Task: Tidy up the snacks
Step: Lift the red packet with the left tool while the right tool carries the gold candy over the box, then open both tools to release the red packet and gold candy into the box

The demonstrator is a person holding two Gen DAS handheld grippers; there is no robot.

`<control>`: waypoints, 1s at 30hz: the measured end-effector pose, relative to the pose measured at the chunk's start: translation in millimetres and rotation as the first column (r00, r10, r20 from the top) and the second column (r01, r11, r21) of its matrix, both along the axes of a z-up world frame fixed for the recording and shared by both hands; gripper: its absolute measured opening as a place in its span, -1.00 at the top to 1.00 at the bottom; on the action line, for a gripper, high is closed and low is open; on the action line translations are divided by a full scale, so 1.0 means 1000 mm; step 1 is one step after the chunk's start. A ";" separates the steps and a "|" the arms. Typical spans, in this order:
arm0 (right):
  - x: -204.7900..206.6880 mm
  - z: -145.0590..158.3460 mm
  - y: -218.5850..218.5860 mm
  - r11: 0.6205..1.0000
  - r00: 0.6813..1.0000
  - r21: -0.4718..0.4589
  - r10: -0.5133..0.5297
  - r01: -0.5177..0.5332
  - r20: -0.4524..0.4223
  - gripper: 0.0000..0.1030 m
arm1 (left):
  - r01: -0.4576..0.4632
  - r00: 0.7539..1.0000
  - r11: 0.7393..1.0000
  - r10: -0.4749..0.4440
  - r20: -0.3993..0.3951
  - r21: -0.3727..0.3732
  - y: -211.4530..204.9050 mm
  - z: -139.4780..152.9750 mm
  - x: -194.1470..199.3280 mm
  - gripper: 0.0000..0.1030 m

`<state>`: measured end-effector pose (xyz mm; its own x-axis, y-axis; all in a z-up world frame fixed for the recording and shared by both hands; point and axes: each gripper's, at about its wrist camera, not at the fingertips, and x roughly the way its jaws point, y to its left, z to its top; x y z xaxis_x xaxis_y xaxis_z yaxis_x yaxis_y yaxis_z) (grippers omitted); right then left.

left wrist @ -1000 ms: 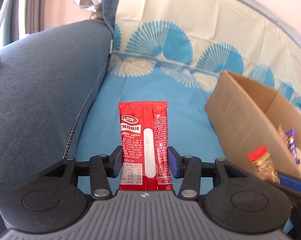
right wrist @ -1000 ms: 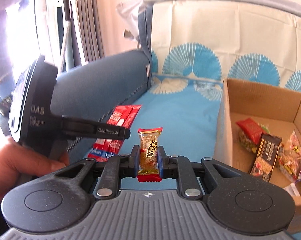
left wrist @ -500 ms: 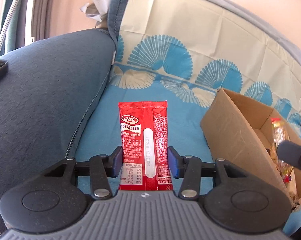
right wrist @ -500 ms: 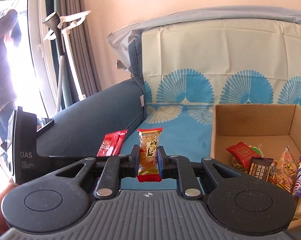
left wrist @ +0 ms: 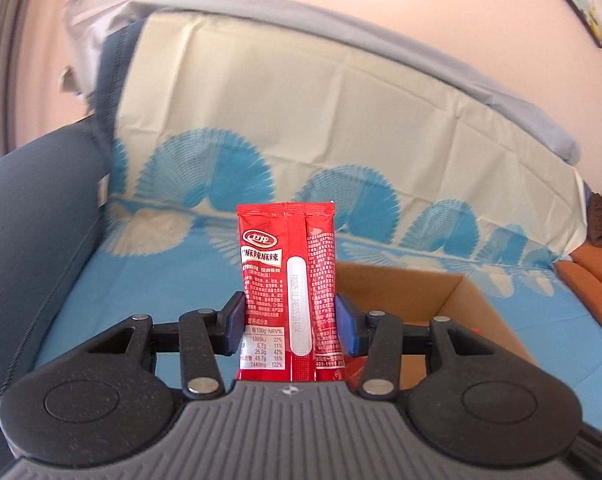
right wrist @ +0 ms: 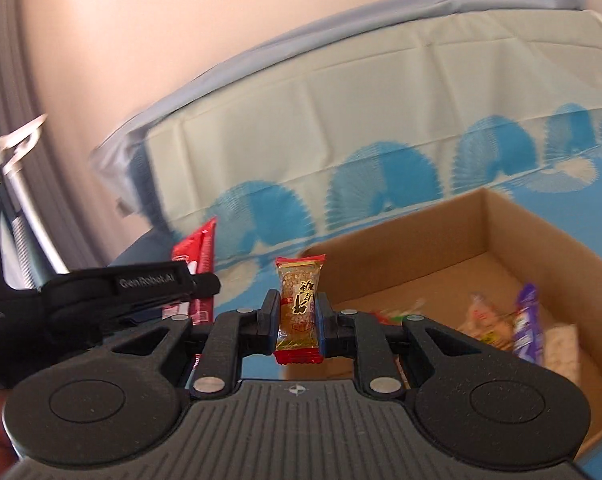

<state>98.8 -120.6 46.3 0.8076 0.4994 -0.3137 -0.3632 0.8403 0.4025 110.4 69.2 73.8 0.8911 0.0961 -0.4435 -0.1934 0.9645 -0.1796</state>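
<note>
L gripper (left wrist: 289, 322) fingers pinch red snack pack (left wrist: 288, 280); R gripper (right wrist: 299, 316) fingers pinch brown candy bar (right wrist: 299, 304); cardboard box (right wrist: 513, 224) beside.

red snack packet (left wrist: 287, 288): glossy foil-like film | cardboard box (right wrist: 513, 240): matt brown card | sofa cover (left wrist: 341, 120): creased cloth

A sofa (left wrist: 29, 216) with a dark blue armrest carries a blue cloth (left wrist: 153, 280) printed with fan shapes, draped over seat and backrest. An open cardboard box (right wrist: 513, 232) sits directly on the cloth.
</note>
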 end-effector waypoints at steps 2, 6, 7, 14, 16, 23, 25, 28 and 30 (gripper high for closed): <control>0.007 0.001 -0.012 0.998 0.998 0.008 -0.066 0.065 0.008 0.64 | 0.035 0.999 0.999 -0.035 0.023 0.014 -0.022 0.010 0.012 0.00; 0.023 -0.001 -0.037 0.980 0.980 0.027 -0.199 0.200 -0.011 0.64 | 0.108 0.992 0.993 -0.111 0.057 0.050 -0.061 0.023 0.030 0.00; 0.027 -0.002 -0.043 0.973 0.973 0.030 -0.229 0.229 -0.020 0.64 | 0.122 0.990 0.991 -0.126 0.059 0.059 -0.068 0.025 0.032 0.00; 0.041 -0.010 -0.071 0.941 0.942 0.054 -0.331 0.334 -0.057 0.64 | 0.166 0.983 0.981 -0.173 0.061 0.105 -0.101 0.031 0.049 0.00; 0.043 -0.010 -0.073 0.938 0.939 0.050 -0.342 0.344 -0.045 0.64 | 0.175 0.982 0.979 -0.181 0.047 0.105 -0.105 0.032 0.057 0.00; 0.045 -0.009 -0.075 0.937 0.937 0.039 -0.347 0.348 -0.037 0.64 | 0.196 0.978 0.974 -0.203 0.052 0.116 -0.112 0.036 0.057 0.00; 0.045 -0.009 -0.074 0.938 0.939 0.036 -0.343 0.344 -0.031 0.64 | 0.206 0.976 0.972 -0.213 0.047 0.115 -0.113 0.037 0.056 0.00; 0.046 -0.010 -0.071 0.944 0.944 0.023 -0.329 0.330 -0.039 0.62 | 0.230 0.971 0.968 -0.235 0.035 0.103 -0.112 0.039 0.053 -0.21; 0.046 -0.009 -0.070 0.940 0.940 0.008 -0.339 0.340 -0.037 0.56 | 0.223 0.972 0.967 -0.230 0.051 0.123 -0.111 0.042 0.045 -0.54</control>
